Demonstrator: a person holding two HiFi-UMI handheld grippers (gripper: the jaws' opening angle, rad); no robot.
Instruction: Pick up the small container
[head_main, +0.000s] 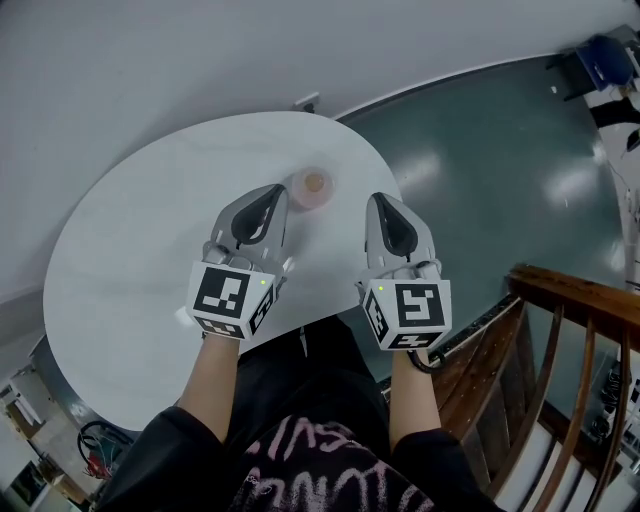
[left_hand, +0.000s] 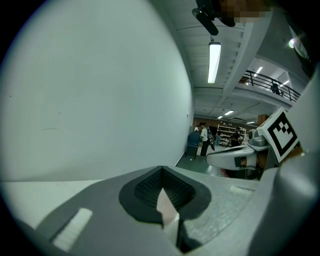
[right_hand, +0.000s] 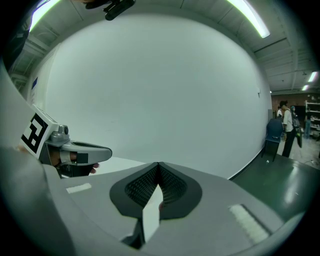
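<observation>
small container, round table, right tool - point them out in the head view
small container (head_main: 313, 185): head view, centre of its top.
round table (head_main: 120, 250): head view, bare white top on the left.
right tool (head_main: 384, 201): head view, tip where its jaws meet.

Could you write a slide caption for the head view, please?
Left tool and right tool, both shut, above a round white table, small pale-pink round container between their tips.

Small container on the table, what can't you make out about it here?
Head view: the small container is tiny and blurred; lid or contents unclear.
Head view: its left edge meets the left gripper; touching or apart, cannot tell.
Both gripper views: it does not show; each gripper's own shut jaws fill the lower picture.
</observation>
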